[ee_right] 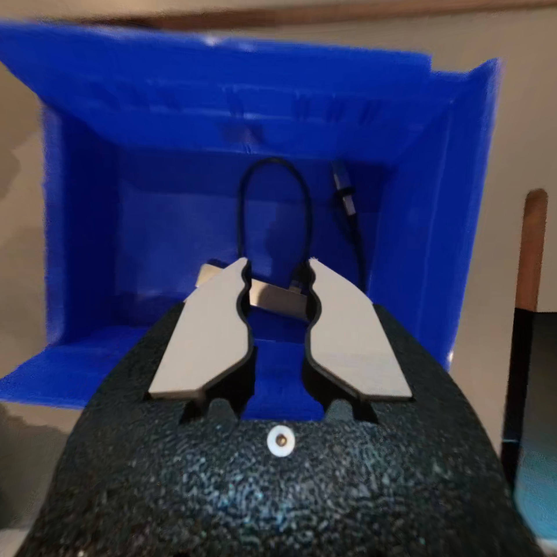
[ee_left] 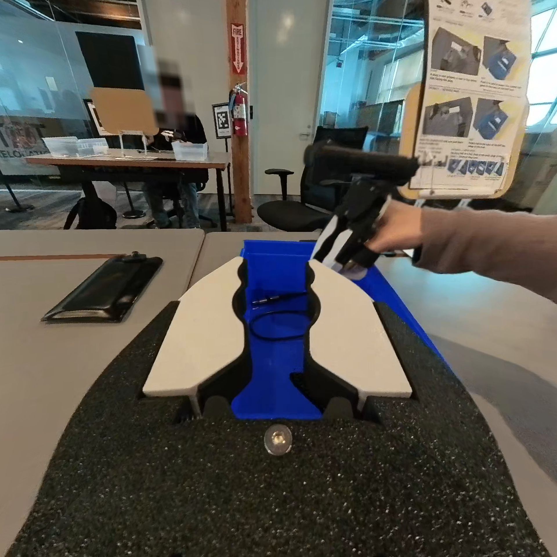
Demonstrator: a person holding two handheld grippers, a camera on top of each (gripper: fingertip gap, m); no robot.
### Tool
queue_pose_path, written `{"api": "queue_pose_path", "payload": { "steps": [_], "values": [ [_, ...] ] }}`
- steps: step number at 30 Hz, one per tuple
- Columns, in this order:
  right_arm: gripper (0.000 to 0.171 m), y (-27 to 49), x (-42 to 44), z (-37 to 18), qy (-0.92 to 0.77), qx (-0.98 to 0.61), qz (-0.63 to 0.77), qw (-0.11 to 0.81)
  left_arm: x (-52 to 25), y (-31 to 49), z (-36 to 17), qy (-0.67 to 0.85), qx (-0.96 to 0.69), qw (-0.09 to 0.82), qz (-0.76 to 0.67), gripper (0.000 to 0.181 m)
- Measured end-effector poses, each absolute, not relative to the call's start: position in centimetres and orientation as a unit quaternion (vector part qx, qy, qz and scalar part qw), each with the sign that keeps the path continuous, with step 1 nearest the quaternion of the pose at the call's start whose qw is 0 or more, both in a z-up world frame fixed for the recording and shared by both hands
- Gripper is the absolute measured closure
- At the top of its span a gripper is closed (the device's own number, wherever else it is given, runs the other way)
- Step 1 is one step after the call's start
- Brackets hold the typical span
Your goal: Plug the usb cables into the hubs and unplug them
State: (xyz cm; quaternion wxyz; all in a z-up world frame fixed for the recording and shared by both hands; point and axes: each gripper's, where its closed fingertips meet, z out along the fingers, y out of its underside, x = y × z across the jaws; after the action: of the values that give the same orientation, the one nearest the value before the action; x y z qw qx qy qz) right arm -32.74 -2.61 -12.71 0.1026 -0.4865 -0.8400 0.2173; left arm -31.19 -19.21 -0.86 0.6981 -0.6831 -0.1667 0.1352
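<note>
Right gripper (ee_right: 277, 265) parted around silver hub (ee_right: 275, 297), contact unclear, lower centre inside blue bin (ee_right: 90, 211); left gripper (ee_left: 274, 265) open, empty, above black cable (ee_left: 277, 327).

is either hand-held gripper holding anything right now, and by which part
Nothing is held. The left hand-held gripper and right hand-held gripper are both open above the blue bin; the silver hub lies loose.
</note>
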Motion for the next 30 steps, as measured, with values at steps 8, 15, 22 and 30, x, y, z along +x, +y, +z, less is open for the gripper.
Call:
{"api": "queue_pose_path", "payload": {
  "steps": [8,15,22,30],
  "values": [
    [0.132,-6.1,-28.1,-17.4,-0.963,-0.226,0.138,-0.047,-31.6,-19.8,-1.0,-0.184,-0.676,0.706,0.104,0.145],
    [0.132,-6.9,-27.0,-19.5,-0.994,-0.095,0.039,-0.048,-31.8,-20.2,-0.7,-0.193,-0.664,0.716,0.092,0.145],
    [0.127,-6.2,-28.0,-21.2,-0.999,-0.037,-0.028,-0.022,-31.9,-20.3,-0.8,-0.196,-0.662,0.719,0.081,0.145],
    [0.141,-6.2,-28.4,-21.0,-0.998,-0.037,-0.040,0.008,-31.6,-20.4,-0.4,-0.201,-0.637,0.744,0.016,0.145]
  ]
}}
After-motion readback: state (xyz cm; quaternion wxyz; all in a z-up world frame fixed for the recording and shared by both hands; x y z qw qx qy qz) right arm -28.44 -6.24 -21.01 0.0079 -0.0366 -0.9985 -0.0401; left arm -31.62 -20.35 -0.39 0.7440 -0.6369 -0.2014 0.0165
